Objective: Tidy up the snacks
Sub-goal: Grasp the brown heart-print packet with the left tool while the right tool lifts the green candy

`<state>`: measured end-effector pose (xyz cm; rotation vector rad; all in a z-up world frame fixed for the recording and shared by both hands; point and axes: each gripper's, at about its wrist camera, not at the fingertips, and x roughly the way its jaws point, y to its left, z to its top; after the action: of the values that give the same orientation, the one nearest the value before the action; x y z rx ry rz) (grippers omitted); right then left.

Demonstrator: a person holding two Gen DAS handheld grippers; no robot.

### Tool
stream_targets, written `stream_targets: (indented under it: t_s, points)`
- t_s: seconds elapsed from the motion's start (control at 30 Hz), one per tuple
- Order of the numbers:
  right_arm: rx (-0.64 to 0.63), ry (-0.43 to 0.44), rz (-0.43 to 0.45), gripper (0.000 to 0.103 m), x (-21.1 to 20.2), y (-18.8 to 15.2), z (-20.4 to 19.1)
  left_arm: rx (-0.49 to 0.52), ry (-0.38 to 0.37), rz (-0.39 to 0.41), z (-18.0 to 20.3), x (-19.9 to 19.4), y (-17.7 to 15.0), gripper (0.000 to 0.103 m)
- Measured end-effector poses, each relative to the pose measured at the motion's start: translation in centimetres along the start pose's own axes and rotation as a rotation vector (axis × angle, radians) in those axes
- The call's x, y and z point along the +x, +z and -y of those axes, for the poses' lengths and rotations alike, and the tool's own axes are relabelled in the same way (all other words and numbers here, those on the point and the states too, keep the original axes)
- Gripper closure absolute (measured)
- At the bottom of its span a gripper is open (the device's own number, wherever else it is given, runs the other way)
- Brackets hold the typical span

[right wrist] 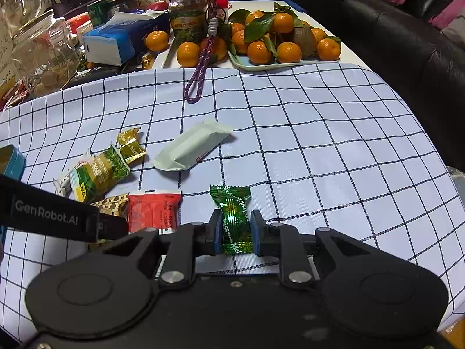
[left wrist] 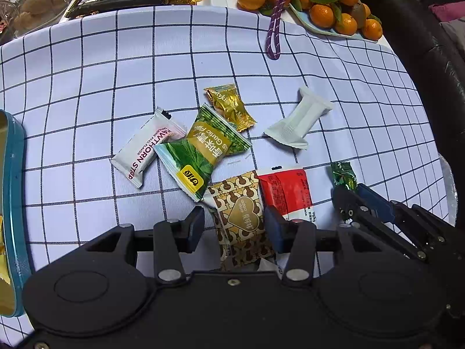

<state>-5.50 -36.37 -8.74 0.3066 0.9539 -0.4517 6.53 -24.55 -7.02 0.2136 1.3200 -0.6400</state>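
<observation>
Snacks lie on a checked tablecloth. My left gripper is open, its fingers either side of a brown patterned packet without clamping it. A red packet, a green garlic-pea packet, a white hawthorn strip, a gold candy and a white packet lie around. My right gripper is shut on a green candy, low over the cloth; it also shows in the left wrist view.
A teal tin stands at the left edge. A tray of mandarins, a purple cord, a jar, a tissue pack and glassware crowd the back. A black sofa is at right.
</observation>
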Motion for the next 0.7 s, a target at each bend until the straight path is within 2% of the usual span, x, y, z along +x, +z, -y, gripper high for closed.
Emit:
stream_targets:
  t_s: [0.2,0.3,0.4,0.57,0.7]
  points:
    - [0.001,-0.003,0.000,0.080,0.1,0.0,0.0,0.033,0.027,0.007,0.6,0.1,-0.1,0.049]
    - [-0.004,-0.005,-0.001,0.080,0.1,0.0,-0.1,0.063,0.042,0.013,0.9,0.2,-0.3,0.053]
    - [-0.011,-0.007,-0.002,0.080,0.1,0.0,-0.2,0.049,0.050,0.023,0.7,0.1,-0.4,0.061]
    - [0.004,-0.029,-0.004,0.082,-0.1,0.3,0.0,0.010,0.014,0.012,-0.2,-0.3,-0.1,0.063]
    - [0.074,-0.046,0.012,0.082,-0.7,1.1,0.8,-0.013,0.009,0.018,-0.7,-0.9,0.0,0.065]
